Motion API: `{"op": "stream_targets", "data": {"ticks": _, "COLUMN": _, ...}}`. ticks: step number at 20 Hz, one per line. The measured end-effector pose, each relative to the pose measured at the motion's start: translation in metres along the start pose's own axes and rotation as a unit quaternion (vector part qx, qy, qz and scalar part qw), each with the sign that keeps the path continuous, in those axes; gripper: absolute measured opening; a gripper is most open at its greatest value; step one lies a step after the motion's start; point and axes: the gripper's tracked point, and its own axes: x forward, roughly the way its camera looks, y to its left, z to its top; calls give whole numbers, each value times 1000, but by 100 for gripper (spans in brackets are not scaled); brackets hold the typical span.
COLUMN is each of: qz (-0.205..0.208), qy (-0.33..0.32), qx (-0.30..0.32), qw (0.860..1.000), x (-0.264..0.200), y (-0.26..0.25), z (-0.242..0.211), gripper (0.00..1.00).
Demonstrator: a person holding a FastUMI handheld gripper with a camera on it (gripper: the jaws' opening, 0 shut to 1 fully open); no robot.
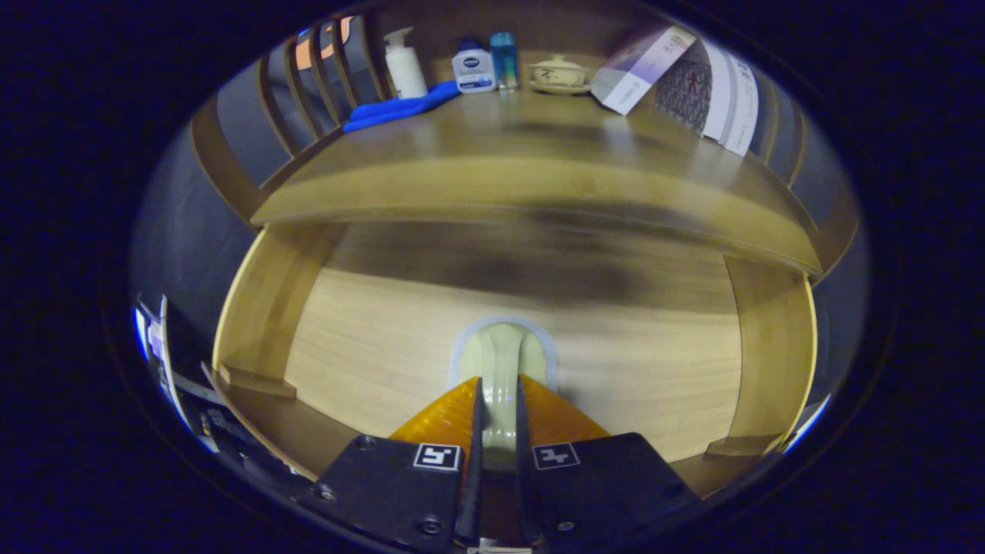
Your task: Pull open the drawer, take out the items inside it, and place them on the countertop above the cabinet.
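The wooden drawer stands pulled open below me, and its pale floor stretches beyond the fingers. My gripper is shut on a pale green, rounded item with a light rim. Both fingers press its sides, and its rounded end sticks out just ahead of the fingertips, over the drawer floor. I cannot tell whether it rests on the floor or hangs above it. The countertop of the cabinet runs above the drawer's far end.
At the back of the countertop lie a blue cloth, a white pump bottle, a white-and-blue bottle, a small blue bottle, a lidded teacup on a saucer and leaning booklets. Wooden rails flank both sides.
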Motion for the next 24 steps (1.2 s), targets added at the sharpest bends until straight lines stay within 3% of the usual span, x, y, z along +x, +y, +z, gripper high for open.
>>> {"op": "stream_targets", "data": {"ticks": 8, "qz": 9, "qy": -92, "qx": -32, "qw": 995, "x": -83, "y": 6, "z": 52, "gripper": 20}}
{"op": "stream_targets", "data": {"ticks": 11, "qz": -9, "qy": -119, "qx": -41, "qw": 992, "x": -97, "y": -1, "z": 85, "gripper": 20}}
{"op": "stream_targets", "data": {"ticks": 17, "qz": -41, "qy": -130, "qx": -31, "qw": 990, "x": -79, "y": -18, "z": 143, "gripper": 20}}
{"op": "stream_targets", "data": {"ticks": 24, "qz": -52, "qy": -105, "qx": -26, "qw": 993, "x": -32, "y": -26, "z": 180, "gripper": 20}}
